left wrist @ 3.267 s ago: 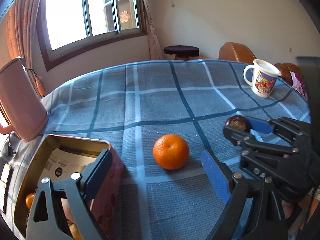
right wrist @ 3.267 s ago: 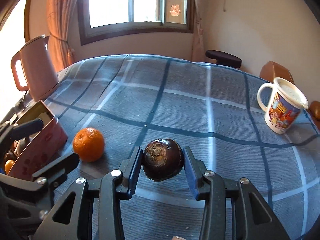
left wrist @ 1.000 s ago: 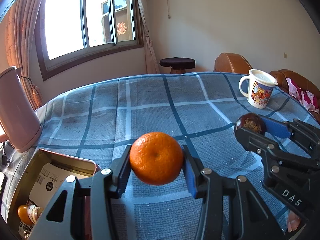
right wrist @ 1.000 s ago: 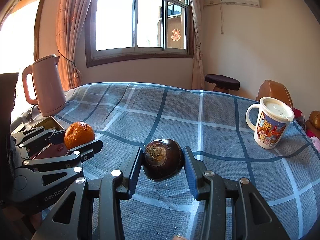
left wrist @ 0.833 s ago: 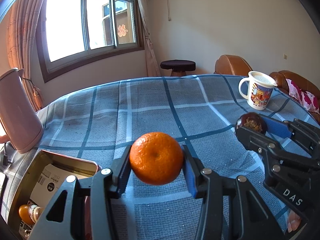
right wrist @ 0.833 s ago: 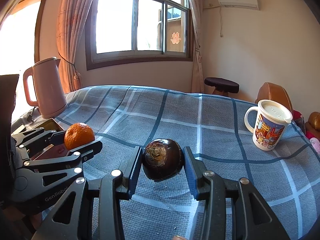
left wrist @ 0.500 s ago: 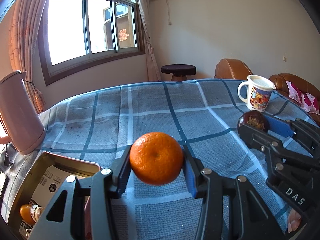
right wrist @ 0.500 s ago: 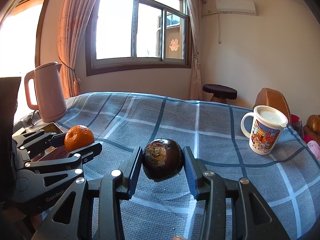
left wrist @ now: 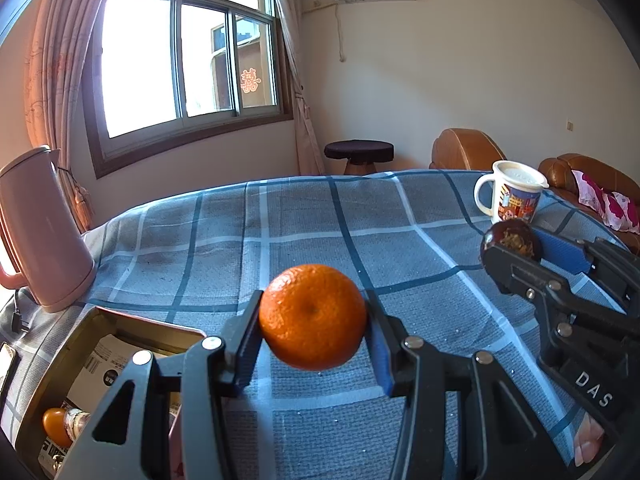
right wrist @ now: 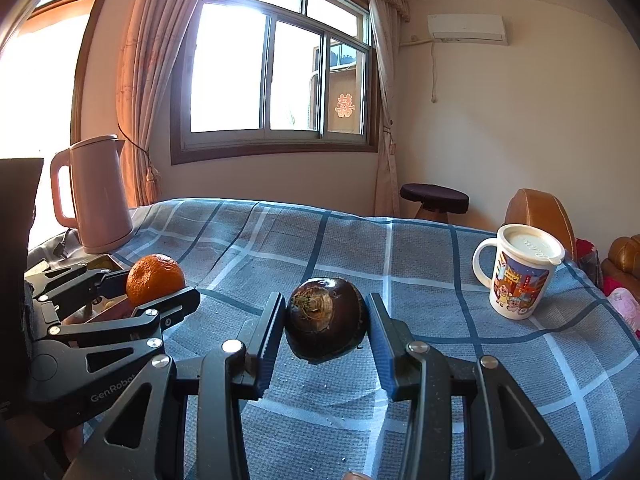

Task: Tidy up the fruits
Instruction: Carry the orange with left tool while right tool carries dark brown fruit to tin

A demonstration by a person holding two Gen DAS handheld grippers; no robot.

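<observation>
Two fruits are held in the air above the checked tablecloth [left wrist: 304, 216], one in each gripper. The orange [left wrist: 313, 316] sits between the pads of the left gripper [left wrist: 313, 340], with its jaws closed narrow on it, above the near left part of the cloth. To do this step well, I think it should go over the open tin box [left wrist: 60, 360] at the near left corner, low between the walls, and only then the jaws should open, so it does not roll out. It is bright and round with a small dimple. The dark round fruit [right wrist: 325, 318], glossy with a dry rough stem end, is clamped in the right gripper [right wrist: 325, 332] above the near middle.
</observation>
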